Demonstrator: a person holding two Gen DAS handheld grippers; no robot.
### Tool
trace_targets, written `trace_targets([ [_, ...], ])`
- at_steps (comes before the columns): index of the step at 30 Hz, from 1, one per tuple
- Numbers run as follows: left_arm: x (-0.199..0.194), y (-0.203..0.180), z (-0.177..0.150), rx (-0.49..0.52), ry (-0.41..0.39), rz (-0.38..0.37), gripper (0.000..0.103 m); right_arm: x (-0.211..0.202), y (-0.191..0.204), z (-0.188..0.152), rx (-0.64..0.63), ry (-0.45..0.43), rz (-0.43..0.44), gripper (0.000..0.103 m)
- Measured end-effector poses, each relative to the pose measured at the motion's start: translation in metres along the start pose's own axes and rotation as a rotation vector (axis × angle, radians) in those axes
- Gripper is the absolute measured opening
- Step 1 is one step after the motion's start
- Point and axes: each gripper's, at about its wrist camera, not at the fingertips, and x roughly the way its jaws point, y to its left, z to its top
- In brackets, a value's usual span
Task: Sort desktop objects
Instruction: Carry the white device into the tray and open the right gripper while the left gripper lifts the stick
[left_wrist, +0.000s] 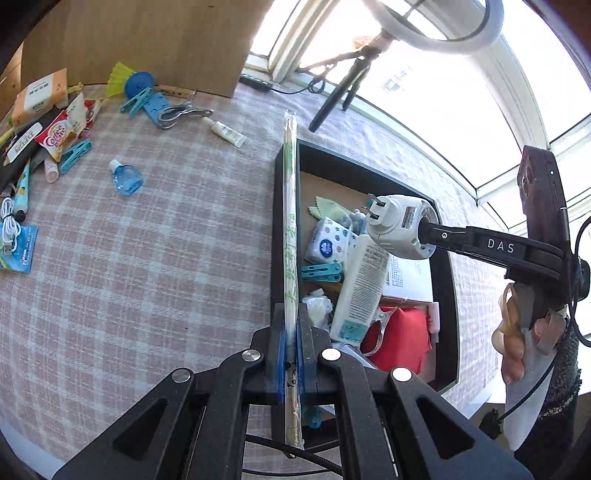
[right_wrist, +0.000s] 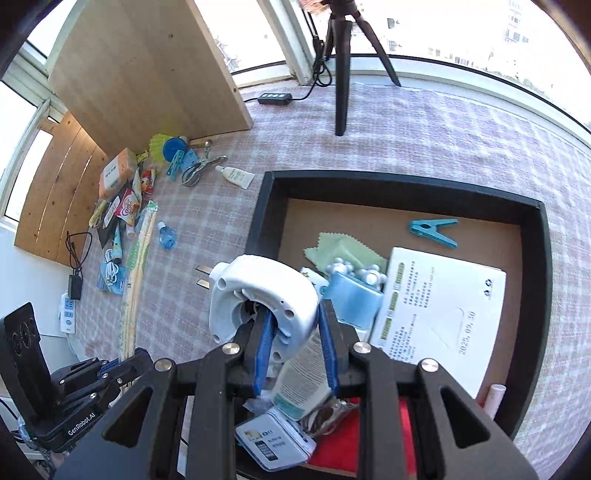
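The left gripper (left_wrist: 291, 354) has its fingers closed flat on a long wrapped chopstick packet (left_wrist: 290, 221). The packet's long axis runs straight ahead from the fingers, its far end pointing away past the near left wall of the black tray (left_wrist: 447, 266), and a short stub sticks out behind the pads. In the right wrist view the same packet (right_wrist: 137, 273) shows as a thin slanted strip rising from the left gripper (right_wrist: 123, 363), well left of the right fingers.

The right gripper (right_wrist: 295, 343) grips a white plug adapter (right_wrist: 258, 295): one blue pad (right_wrist: 264, 347) sits inside the adapter's open ring and the other finger lies outside its wall, so the fingers are narrowed on that wall. The adapter's two metal prongs (right_wrist: 202, 276) point left and away from the fingers, over the checked worktop (right_wrist: 424, 140) just outside the tray's left wall. The left wrist view shows the adapter (left_wrist: 399, 229) from the side, held out above the tray with its prongs aimed toward the packet.

Only the right wrist view shows the tray's far half, with a teal clothespin (right_wrist: 434, 230) and a white printed box (right_wrist: 439, 310) ahead of the fingers. Only the left wrist view shows the hand (left_wrist: 517, 332) on the right gripper's handle.
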Motion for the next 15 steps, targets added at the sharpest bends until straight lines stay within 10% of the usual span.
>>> trace_targets([
  [15, 0.082, -0.134, -0.025, 0.252, 0.160, -0.073, 0.004, -0.035, -0.140, -0.106, 0.165, 0.069, -0.161, 0.024],
])
